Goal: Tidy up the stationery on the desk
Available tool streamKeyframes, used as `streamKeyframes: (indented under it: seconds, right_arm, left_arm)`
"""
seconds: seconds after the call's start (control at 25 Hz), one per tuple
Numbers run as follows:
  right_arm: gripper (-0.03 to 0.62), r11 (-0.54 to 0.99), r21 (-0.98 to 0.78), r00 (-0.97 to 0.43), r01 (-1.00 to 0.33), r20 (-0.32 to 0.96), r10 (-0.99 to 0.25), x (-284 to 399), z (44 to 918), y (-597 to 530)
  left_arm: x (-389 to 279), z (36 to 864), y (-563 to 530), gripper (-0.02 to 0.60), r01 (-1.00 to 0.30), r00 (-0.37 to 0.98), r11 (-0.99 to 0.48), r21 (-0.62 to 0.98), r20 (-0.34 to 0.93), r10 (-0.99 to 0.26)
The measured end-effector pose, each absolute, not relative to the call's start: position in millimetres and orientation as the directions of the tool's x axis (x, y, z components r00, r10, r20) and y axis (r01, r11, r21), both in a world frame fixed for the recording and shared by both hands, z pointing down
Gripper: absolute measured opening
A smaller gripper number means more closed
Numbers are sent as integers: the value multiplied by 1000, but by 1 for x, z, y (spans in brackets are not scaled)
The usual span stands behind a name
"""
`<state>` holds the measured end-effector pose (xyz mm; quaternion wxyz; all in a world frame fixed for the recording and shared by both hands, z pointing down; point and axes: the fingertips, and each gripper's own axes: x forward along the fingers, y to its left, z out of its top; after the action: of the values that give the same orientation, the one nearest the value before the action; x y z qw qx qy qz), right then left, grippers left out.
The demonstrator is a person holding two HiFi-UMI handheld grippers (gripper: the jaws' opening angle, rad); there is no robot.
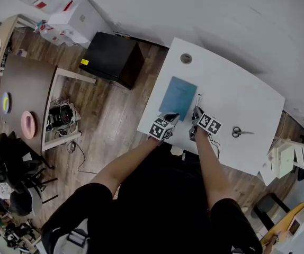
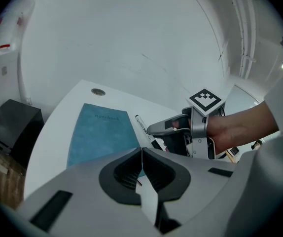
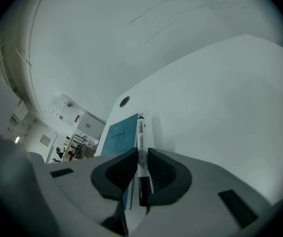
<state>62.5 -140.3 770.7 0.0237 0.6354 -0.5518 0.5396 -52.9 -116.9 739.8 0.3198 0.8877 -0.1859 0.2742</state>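
1. The right gripper [image 3: 141, 154] is closed partway onto the marker pen [image 3: 141, 132], pinching it near its dark end. The barrel runs alongside the right edge of the blue notebook [image 1: 178, 97], probably so the two line up.
2. The left gripper [image 2: 141, 152] is fully closed on nothing, near the notebook's near edge — seemingly just waiting.
3. The scissors [image 1: 242, 132] lie well apart on the white desk [image 1: 231, 83] — not yet tidied.

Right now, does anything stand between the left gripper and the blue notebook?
Nothing visible does. The left gripper, jaws shut, points straight at the notebook, right at its near edge. The marker, clamped in the right gripper, runs along the notebook's right side, off that line.
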Motion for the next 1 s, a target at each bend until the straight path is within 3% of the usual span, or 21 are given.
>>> streamKeyframes:
  seconds: [0.2, 1.0]
  right_arm:
    - [78, -432, -584, -181, -687, 713, -677, 54, 778, -149]
    - [78, -395, -505, -182, -767, 762, -622, 35, 785, -150]
  left_arm:
    - [-67, 747, -119, 17, -508, 776, -719, 474, 614, -144]
    - [-78, 748, -125, 17, -479, 787, -730, 488, 606, -111]
